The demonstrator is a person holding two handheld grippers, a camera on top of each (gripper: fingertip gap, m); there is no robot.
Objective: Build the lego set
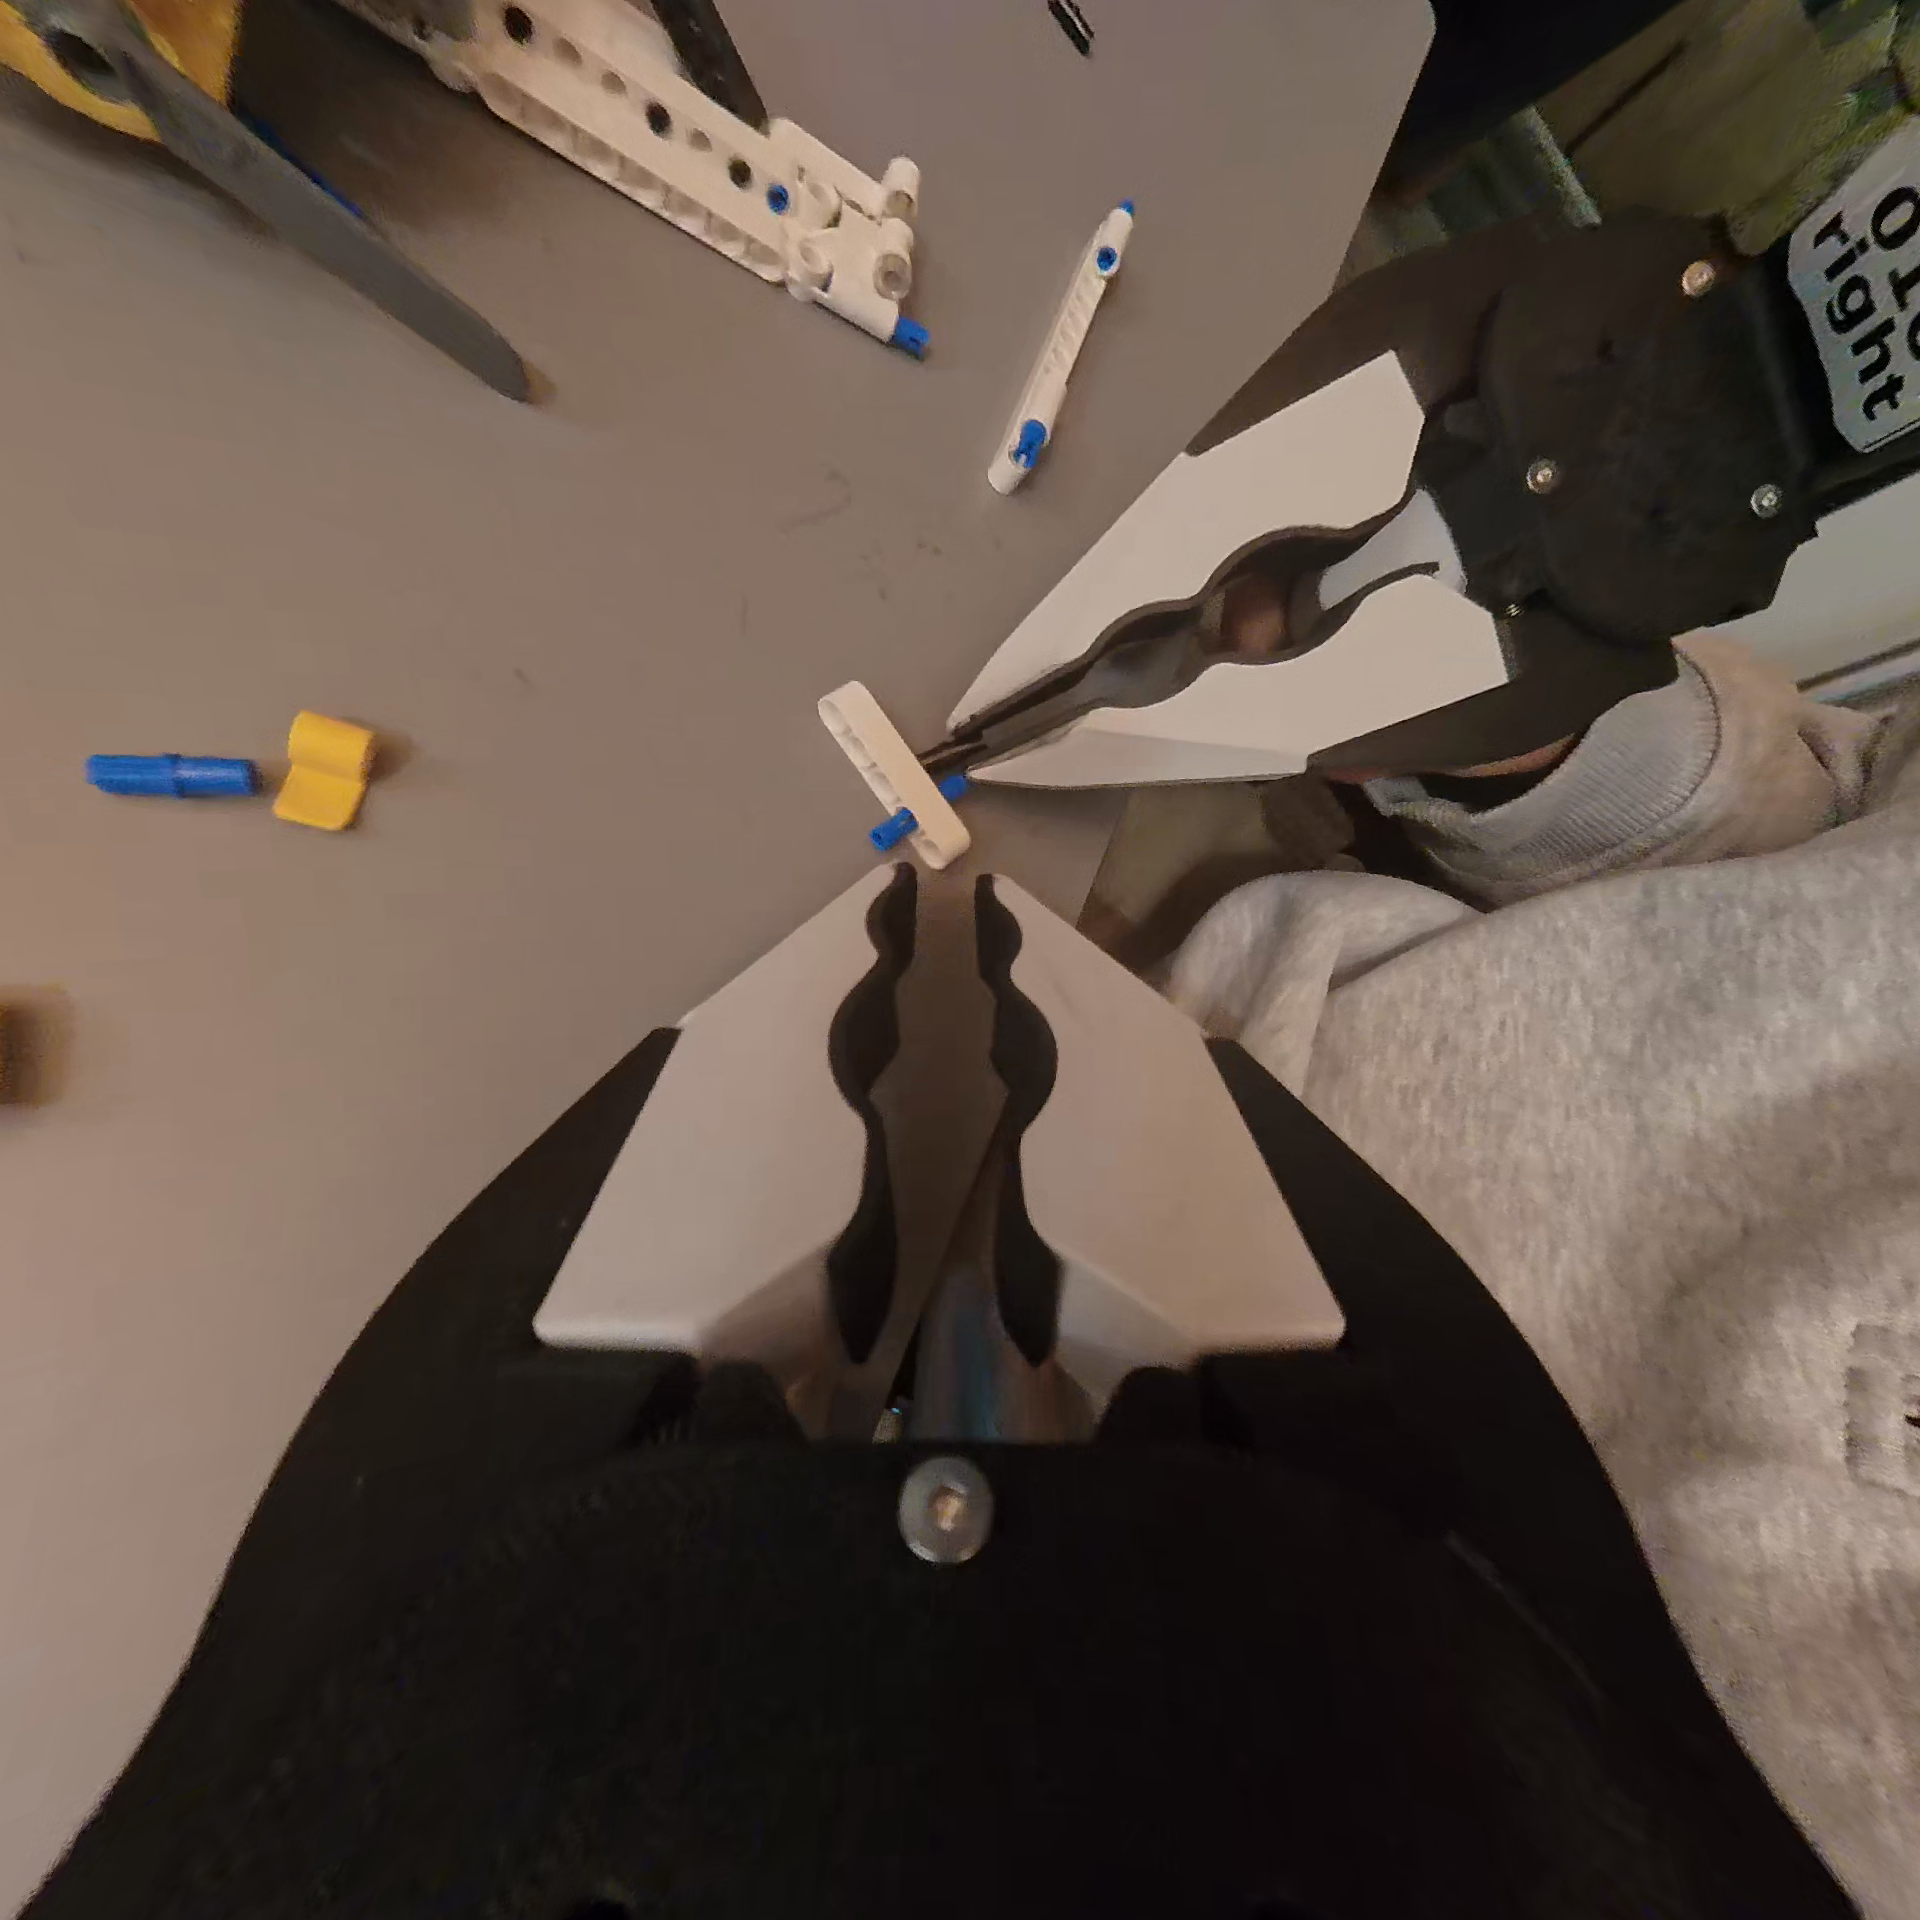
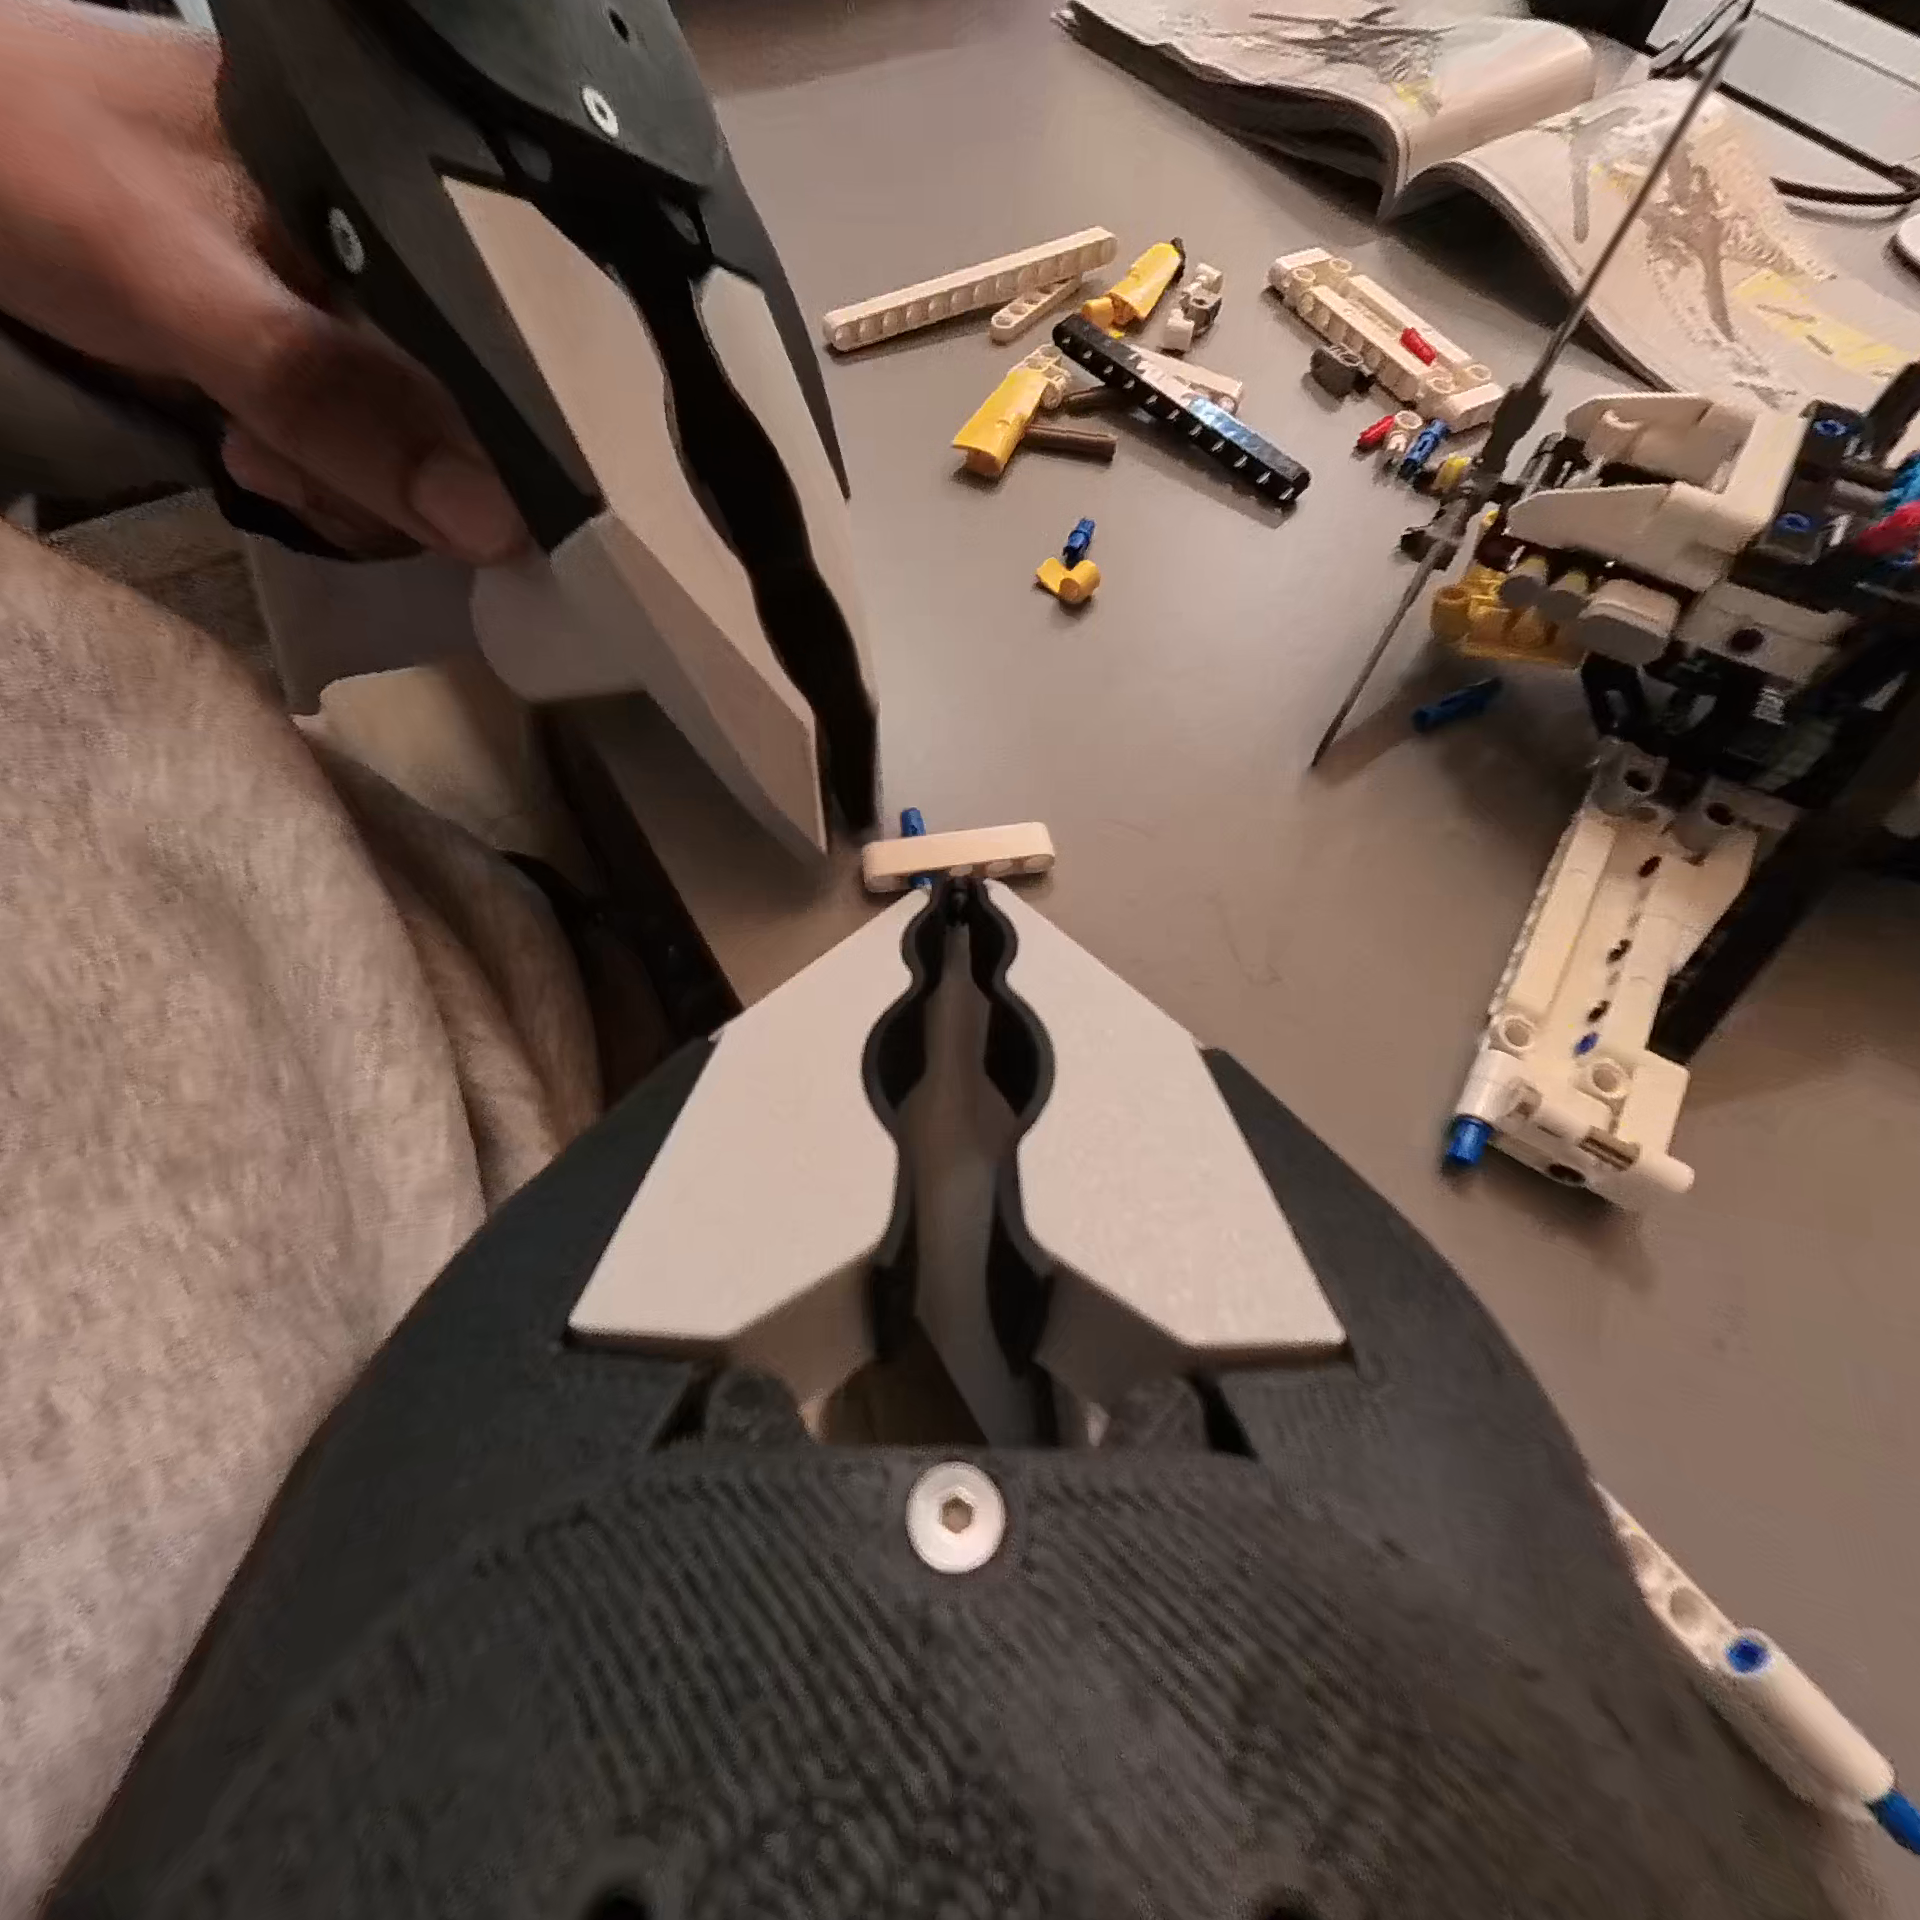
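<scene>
While pinched at a black pin on its edge, the short white beam (image 2: 958,854) is held just above the grey table (image 2: 1195,883) by the right gripper (image 2: 961,896), fingers clamped. One blue pin (image 1: 894,828) is seated through the beam. The left gripper (image 1: 935,883) sits just beside the beam's end, fingers slightly parted, gripping nothing. The partly built model (image 2: 1621,644) stands well apart.

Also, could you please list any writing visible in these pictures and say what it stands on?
The white sticker on the right hand-held gripper: printed writing, which I will not repeat.
The open booklet: drawings; any print is too small to read.
The small white beam it grips and the other Lego pieces: no writing visible.
</scene>
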